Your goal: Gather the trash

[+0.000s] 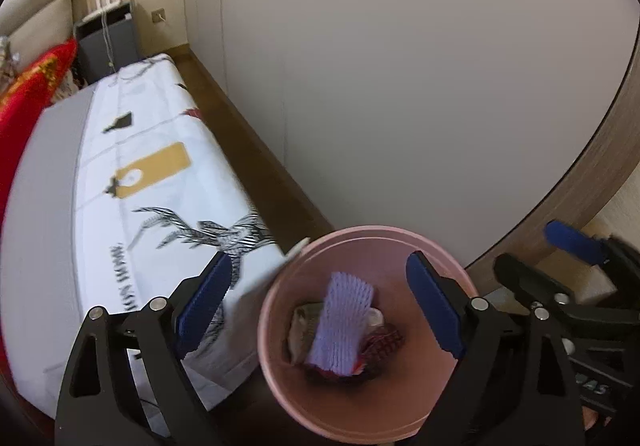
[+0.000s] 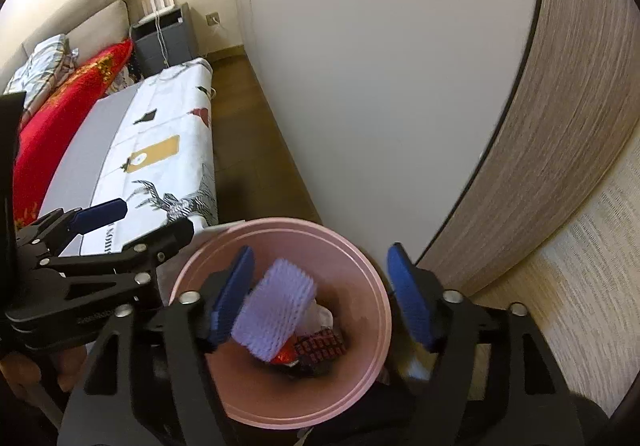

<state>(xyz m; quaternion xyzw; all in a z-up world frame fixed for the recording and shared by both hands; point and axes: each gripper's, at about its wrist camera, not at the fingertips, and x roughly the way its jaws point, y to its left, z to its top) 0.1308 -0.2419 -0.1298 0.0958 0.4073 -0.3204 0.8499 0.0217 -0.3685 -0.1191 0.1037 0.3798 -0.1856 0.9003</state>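
A pale pink bin (image 1: pixel 276 362) holds a lilac foam net (image 1: pixel 340 326) and a dark red checked wrapper (image 2: pixel 320 346), beside a white bed cover (image 1: pixel 160 174) printed with black striped deer and a mustard tag, a red cushion (image 2: pixel 60 114) with gold pattern, and blue-padded black claws.

foam net (image 1: pixel 343 322) hides, perhaps, most trash in the bin (image 1: pixel 280 366).
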